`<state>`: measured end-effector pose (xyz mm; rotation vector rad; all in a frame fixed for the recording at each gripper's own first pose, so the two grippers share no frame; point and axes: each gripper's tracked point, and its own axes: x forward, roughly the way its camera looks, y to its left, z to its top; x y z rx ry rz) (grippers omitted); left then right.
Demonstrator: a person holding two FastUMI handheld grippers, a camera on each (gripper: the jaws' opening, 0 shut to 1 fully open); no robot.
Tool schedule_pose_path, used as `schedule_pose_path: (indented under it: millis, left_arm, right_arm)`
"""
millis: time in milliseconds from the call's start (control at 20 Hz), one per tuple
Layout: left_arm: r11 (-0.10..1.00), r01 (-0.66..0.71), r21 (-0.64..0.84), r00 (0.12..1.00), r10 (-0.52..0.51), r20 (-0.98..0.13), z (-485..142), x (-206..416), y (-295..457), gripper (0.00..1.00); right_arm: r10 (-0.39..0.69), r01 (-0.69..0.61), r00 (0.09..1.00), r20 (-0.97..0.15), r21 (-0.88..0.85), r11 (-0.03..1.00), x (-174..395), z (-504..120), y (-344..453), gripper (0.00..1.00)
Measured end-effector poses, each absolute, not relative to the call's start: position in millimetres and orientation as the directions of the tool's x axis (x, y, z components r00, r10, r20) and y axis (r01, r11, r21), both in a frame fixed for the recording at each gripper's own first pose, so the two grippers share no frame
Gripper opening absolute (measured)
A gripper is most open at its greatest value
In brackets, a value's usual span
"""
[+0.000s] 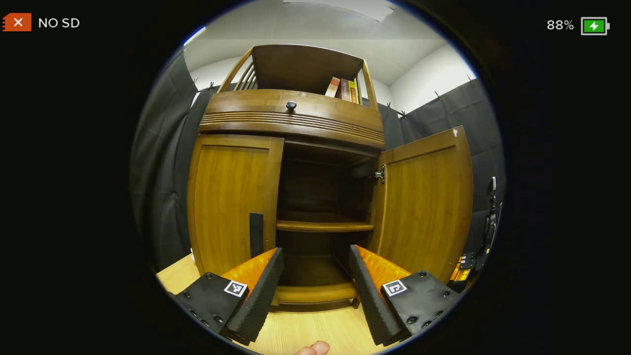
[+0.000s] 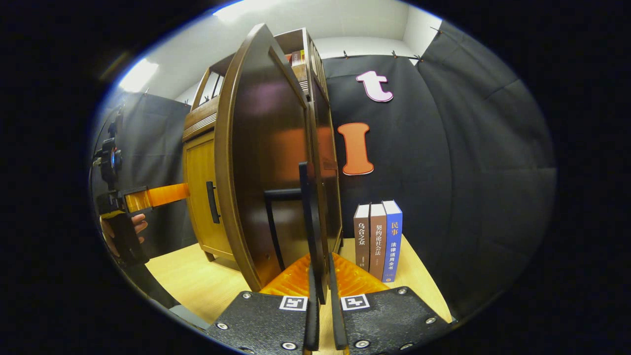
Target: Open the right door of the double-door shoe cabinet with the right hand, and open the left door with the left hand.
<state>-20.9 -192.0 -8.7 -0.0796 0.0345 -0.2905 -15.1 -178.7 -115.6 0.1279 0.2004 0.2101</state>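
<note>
The shoe cabinet (image 1: 291,123) stands on a light wooden table (image 1: 305,330) inside the booth. It has a curved top band with a small dark knob (image 1: 291,105) and an open rack above holding a few books (image 1: 343,89).

Right door (image 1: 424,202): swung wide open, hinged at the cabinet's right side. Its inner face shows in the left gripper view; its dark outer face (image 2: 266,162) shows in the right gripper view.

Left door (image 1: 231,197): closed flat against the frame. Its dark bar handle (image 1: 256,234) sits near the inner edge.

Interior: one shelf (image 1: 323,226) crosses the open half. The space behind it is dark, and its contents cannot be made out.

Left gripper (image 1: 315,291): fingers spread wide apart, holding nothing. It is aimed at the open middle of the cabinet, with the left door's handle just above its left finger. In the right gripper view it (image 2: 157,195) sits close to the left door's front, held by a hand (image 2: 129,231).

Right gripper (image 2: 320,305): fingers brought close together on the vertical handle (image 2: 306,222) of the right door. The handle runs down into the narrow gap between them and appears clamped.

Three upright books (image 2: 378,239) stand on the table beside the cabinet, against the black booth wall (image 2: 468,172).
</note>
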Motion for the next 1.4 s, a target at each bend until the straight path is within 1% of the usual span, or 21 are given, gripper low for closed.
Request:
schedule_pose_path:
  millis: [100, 150, 200, 300, 350, 400, 500, 600, 700, 850, 950, 1000, 1050, 1100, 1150, 1200, 1250, 1300, 1350, 1400]
  left_arm:
    - [0.958, 0.278, -0.074, 0.96, -0.28, -0.02, -8.7, -18.6, -187.8, 0.8]
    - [0.957, 0.279, -0.074, 0.959, -0.282, -0.023, -9.3, -17.4, -187.7, 0.81]
    - [0.956, 0.284, -0.076, 0.958, -0.287, -0.027, -10.4, -16.0, -188.6, 0.8]
    - [0.954, 0.291, -0.072, 0.955, -0.294, -0.033, -13.1, -15.7, -186.3, 0.81]
    - [0.954, 0.293, -0.071, 0.955, -0.295, -0.032, -13.5, -14.8, -183.9, 0.8]
    - [0.953, 0.294, -0.073, 0.954, -0.297, -0.034, -15.0, -14.4, -182.8, 0.8]
    - [0.947, 0.309, -0.081, 0.948, -0.314, -0.052, -21.7, -9.9, -184.0, 0.81]
    - [0.943, 0.323, -0.078, 0.943, -0.328, -0.061, -25.3, -7.2, -186.4, 0.82]
    - [0.935, 0.346, -0.076, 0.935, -0.351, -0.055, -24.7, -6.5, -190.5, 0.81]
    - [0.929, 0.364, -0.066, 0.929, -0.367, -0.048, -22.4, -0.3, -192.4, 0.81]
    - [0.934, 0.349, -0.078, 0.934, -0.353, -0.047, -21.2, 2.7, -188.1, 0.8]
    - [0.938, 0.337, -0.081, 0.939, -0.341, -0.044, -19.9, 2.2, -183.2, 0.81]
    - [0.942, 0.324, -0.084, 0.943, -0.329, -0.044, -18.4, 2.5, -176.5, 0.8]
    - [0.947, 0.311, -0.083, 0.948, -0.315, -0.047, -18.7, 3.8, -169.7, 0.8]
    - [0.953, 0.293, -0.077, 0.954, -0.297, -0.049, -19.5, 5.2, -160.0, 0.8]
    - [0.96, 0.272, -0.068, 0.96, -0.275, -0.05, -20.2, 6.5, -149.6, 0.8]
    - [0.967, 0.249, -0.059, 0.966, -0.252, -0.051, -21.0, 7.9, -138.9, 0.8]
    - [0.972, 0.23, -0.052, 0.971, -0.233, -0.058, -21.8, 10.3, -130.7, 0.81]
    - [0.977, 0.209, -0.047, 0.975, -0.212, -0.066, -22.8, 13.5, -121.1, 0.8]
    - [0.981, 0.188, -0.049, 0.979, -0.191, -0.066, -22.0, 15.7, -112.5, 0.81]
  right_arm:
    - [0.211, -0.186, 0.961, -0.177, 0.147, 0.971, -18.0, -114.9, -177.1, 0.24]
    - [0.2, -0.177, 0.965, -0.168, 0.145, 0.974, -19.1, -113.6, -176.1, 0.11]
    - [0.187, -0.165, 0.969, -0.16, 0.142, 0.976, -21.2, -113.1, -175.1, 0.12]
    - [0.164, -0.143, 0.973, -0.165, 0.131, 0.981, -31.9, -111.6, -176.7, 0.24]
    - [0.14, -0.119, 0.975, -0.171, 0.128, 0.985, -41.7, -109.0, -182.6, 0.11]
    - [0.115, -0.09, 0.976, -0.186, 0.138, 0.986, -54.2, -106.8, -188.9, 0.11]
    - [0.098, -0.057, 0.97, -0.224, 0.18, 0.982, -82.0, -106.2, -189.9, 0.11]
    - [0.032, 0.001, 0.972, -0.232, 0.141, 0.99, -103.9, -96.6, -197.4, 0.11]
    - [0.0, 0.022, 0.973, -0.231, 0.091, 0.996, -117.2, -84.6, -188.5, 0.1]
    - [0.028, -0.009, 0.975, -0.221, 0.084, 0.996, -120.8, -69.1, -159.1, 0.1]
    - [0.05, -0.036, 0.977, -0.207, 0.072, 0.997, -110.5, -65.6, -139.2, 0.1]
    - [0.055, -0.04, 0.978, -0.202, 0.074, 0.996, -104.0, -66.2, -130.6, 0.1]
    - [0.067, -0.051, 0.978, -0.2, 0.082, 0.995, -96.0, -68.6, -118.4, 0.27]
    - [0.086, -0.069, 0.976, -0.199, 0.091, 0.993, -87.8, -72.0, -105.8, 0.1]
    - [0.118, -0.098, 0.973, -0.197, 0.106, 0.989, -80.6, -74.5, -91.8, 0.27]
    - [0.155, -0.133, 0.968, -0.195, 0.125, 0.983, -75.2, -76.7, -76.5, 0.0]
    - [0.194, -0.167, 0.961, -0.196, 0.144, 0.975, -67.0, -76.5, -62.0, 0.27]
    - [0.22, -0.192, 0.955, -0.198, 0.152, 0.97, -62.4, -79.0, -51.6, 0.21]
    - [0.237, -0.21, 0.951, -0.2, 0.148, 0.967, -57.5, -80.9, -43.6, 0.3]
    - [0.243, -0.218, 0.948, -0.203, 0.138, 0.966, -51.3, -83.5, -38.9, 0.39]
